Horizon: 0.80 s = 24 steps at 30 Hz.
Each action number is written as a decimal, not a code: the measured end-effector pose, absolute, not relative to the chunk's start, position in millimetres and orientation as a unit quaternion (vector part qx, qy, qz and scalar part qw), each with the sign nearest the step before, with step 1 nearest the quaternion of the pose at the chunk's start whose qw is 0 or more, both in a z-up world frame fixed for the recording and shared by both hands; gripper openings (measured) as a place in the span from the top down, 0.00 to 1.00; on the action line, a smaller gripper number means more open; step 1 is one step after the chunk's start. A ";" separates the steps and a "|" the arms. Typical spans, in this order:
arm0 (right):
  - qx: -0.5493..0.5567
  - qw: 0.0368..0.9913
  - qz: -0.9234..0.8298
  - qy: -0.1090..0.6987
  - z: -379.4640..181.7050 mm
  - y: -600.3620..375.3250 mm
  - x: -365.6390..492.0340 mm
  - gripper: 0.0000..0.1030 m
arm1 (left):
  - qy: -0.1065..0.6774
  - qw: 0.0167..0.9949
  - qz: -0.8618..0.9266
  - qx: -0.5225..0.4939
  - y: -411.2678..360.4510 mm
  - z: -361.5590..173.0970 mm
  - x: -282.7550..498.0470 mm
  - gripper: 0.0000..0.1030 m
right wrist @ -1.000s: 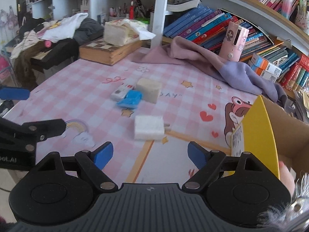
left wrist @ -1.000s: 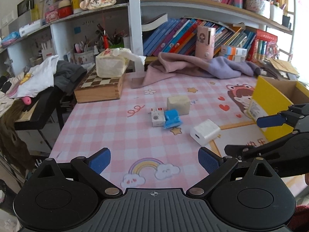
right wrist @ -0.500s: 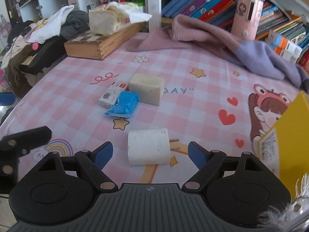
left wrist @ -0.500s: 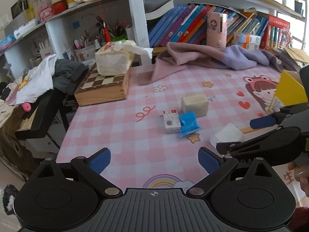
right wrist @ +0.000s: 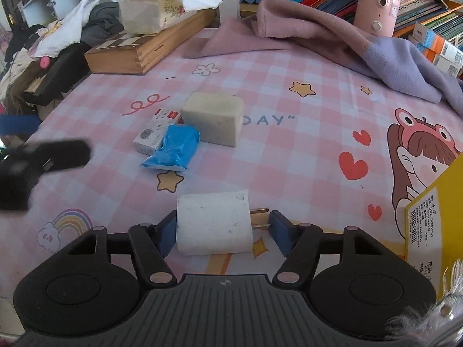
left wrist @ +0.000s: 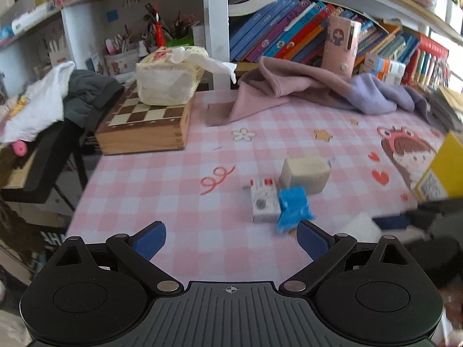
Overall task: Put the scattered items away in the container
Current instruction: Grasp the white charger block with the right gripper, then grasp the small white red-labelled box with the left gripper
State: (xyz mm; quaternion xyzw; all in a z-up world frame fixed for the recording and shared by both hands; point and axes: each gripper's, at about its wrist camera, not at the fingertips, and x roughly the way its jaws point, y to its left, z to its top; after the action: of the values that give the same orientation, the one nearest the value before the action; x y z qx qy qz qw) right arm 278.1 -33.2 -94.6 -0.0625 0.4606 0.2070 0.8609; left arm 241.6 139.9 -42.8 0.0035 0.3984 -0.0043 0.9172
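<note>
A white charger plug (right wrist: 212, 225) lies on the pink checked table between the fingers of my right gripper (right wrist: 222, 231). Its jaws are closing: the left pad (right wrist: 169, 232) is at the plug's side, while the right pad (right wrist: 279, 232) stands a little off by the metal prongs. Farther back lie a blue packet (right wrist: 176, 147), a small white box (right wrist: 153, 134) and a beige block (right wrist: 214, 121), close together. My left gripper (left wrist: 231, 241) hangs open over bare cloth, the blue packet (left wrist: 292, 208) just beyond its right fingertip. The yellow cardboard box (right wrist: 434, 225) stands at the right.
A wooden chess box (left wrist: 144, 127) with a tissue pack (left wrist: 167, 81) on it stands at the back left. A pink and purple cloth (left wrist: 303, 89) lies along the bookshelf. The table's left edge (left wrist: 84, 190) drops beside a dark chair with clothes.
My right gripper has moved down and forward until the white plug sits between its fingers, and its jaws have narrowed. My left gripper has shifted left, so the items now lie to its right.
</note>
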 end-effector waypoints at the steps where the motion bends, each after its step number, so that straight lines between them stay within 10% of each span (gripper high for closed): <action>1: -0.063 0.860 0.210 0.460 -94.3 -34.0 277.5 0.38 | 0.399 0.917 -0.006 0.003 139.0 -45.3 247.7 0.05; 24: -0.063 0.853 0.220 0.469 -92.8 -41.8 274.8 0.38 | 0.455 0.889 -0.037 0.043 111.1 -91.7 323.3 0.52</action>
State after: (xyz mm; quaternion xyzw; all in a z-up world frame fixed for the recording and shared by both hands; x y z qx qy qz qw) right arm 274.8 -41.8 -92.8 -0.0632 0.4688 0.2204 0.8530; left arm 323.3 111.1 -91.7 0.0426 0.4548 -0.0366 0.8888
